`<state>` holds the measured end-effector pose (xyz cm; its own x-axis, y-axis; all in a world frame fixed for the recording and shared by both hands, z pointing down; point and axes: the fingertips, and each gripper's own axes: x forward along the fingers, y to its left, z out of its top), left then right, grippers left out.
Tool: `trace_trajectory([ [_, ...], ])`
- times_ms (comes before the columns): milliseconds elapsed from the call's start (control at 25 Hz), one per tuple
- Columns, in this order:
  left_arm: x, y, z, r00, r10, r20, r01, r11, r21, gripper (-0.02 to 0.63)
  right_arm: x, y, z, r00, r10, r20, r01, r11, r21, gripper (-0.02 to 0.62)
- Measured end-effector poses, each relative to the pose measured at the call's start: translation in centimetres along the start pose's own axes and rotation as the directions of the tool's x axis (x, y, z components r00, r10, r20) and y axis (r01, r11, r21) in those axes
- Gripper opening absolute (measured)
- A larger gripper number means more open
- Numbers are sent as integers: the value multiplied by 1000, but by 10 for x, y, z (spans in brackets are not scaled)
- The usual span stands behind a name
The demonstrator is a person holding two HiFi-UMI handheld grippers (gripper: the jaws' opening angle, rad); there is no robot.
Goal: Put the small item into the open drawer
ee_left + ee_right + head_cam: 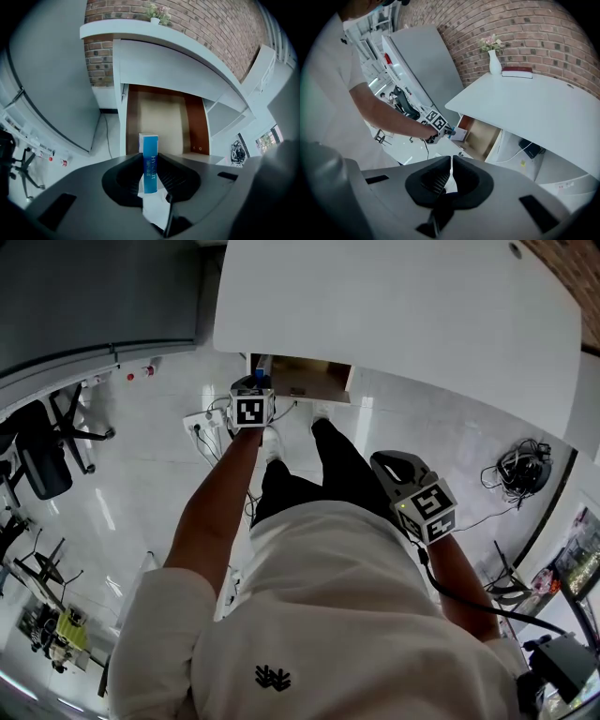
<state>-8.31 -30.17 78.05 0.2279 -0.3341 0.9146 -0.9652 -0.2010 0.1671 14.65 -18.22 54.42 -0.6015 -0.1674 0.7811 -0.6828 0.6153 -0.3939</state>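
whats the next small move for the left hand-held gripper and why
Probably ease forward over the open drawer: the left hand-held gripper is shut on the blue box, which looks to sit just short of the drawer's front edge, not inside.

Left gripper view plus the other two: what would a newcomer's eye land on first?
The blue box clamped upright in the left gripper stands out most, held right in front of the open wooden drawer under the white desk. Next comes the brick wall behind, with a vase of flowers and a red book on the desktop. The right gripper is off to the side, jaws together with nothing between them.
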Motion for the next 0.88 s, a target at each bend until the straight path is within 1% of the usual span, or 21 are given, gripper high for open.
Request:
trace_trajectory([
  [80,6,-1,1,1000,-6,7,6,1000,4,98,0,-1,-1,1000,-3,-11,3,1000,-4,40],
  [200,20,-5,-2,999,-34,18,34,999,-25,99,2,-4,-1,1000,-11,10,11,1000,-7,40],
  [280,22,-3,-5,1000,-25,7,25,999,-36,100,3,-5,-1,1000,-13,12,13,1000,-2,40],
  [440,26,0,-7,1000,-24,-7,24,999,-37,103,2,-4,-2,999,-7,-52,7,1000,-8,40],
  [600,28,-1,-5,1000,-29,-5,29,999,-37,117,6,-8,1,1000,-6,-3,6,1000,-3,40],
  [720,24,-1,1,1000,-25,12,25,1000,-15,136,8,-8,4,1000,-7,0,7,1000,-7,40],
  [880,22,3,-2,1000,-23,16,24,1000,-9,147,13,-4,10,1000,-3,10,3,1000,-15,40],
])
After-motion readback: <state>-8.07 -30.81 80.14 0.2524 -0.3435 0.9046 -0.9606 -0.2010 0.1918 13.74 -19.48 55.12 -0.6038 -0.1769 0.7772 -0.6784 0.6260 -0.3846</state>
